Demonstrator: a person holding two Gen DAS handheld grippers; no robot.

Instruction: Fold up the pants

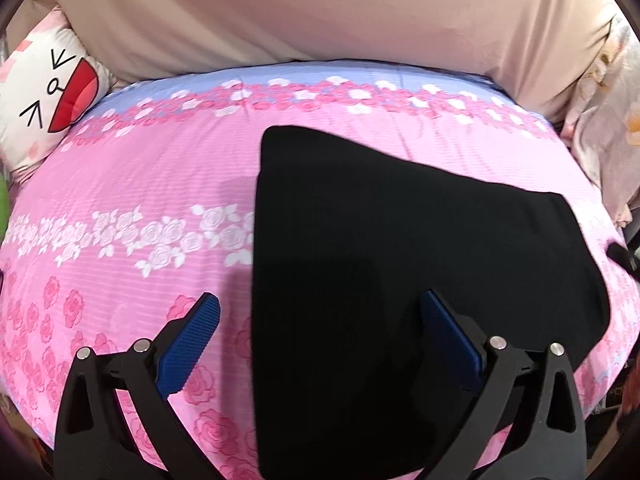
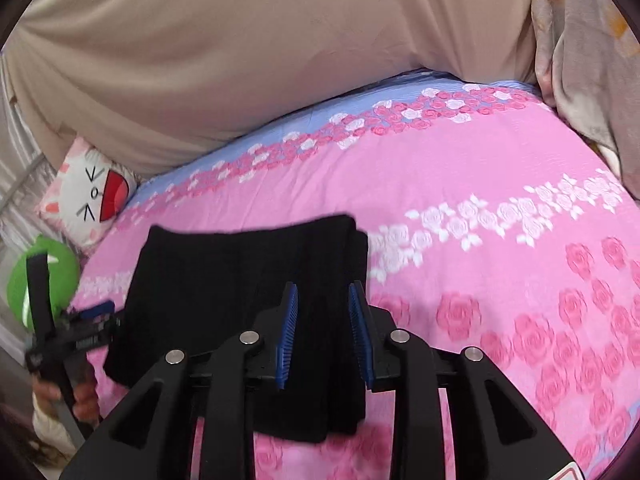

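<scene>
Black pants (image 1: pixel 400 220) lie folded into a flat, compact shape on the pink rose-print bed sheet (image 1: pixel 140 168). My left gripper (image 1: pixel 320 298) hovers wide open over the pants' near left edge, one blue pad above the sheet and the other above the black cloth. In the right wrist view the pants (image 2: pixel 240 264) sit at lower left. My right gripper (image 2: pixel 324 288) is over their right side, its blue pads a narrow gap apart with no cloth pinched between them. The left gripper (image 2: pixel 94 314) shows at the far left, held by a person's hand.
A white cartoon-face pillow (image 1: pixel 52 92) lies at the bed's far left corner. A beige cloth (image 1: pixel 320 12) hangs behind the bed. Pale flowered bedding (image 1: pixel 612 120) is piled at the right. A green round object (image 2: pixel 44 276) sits beside the bed's left edge.
</scene>
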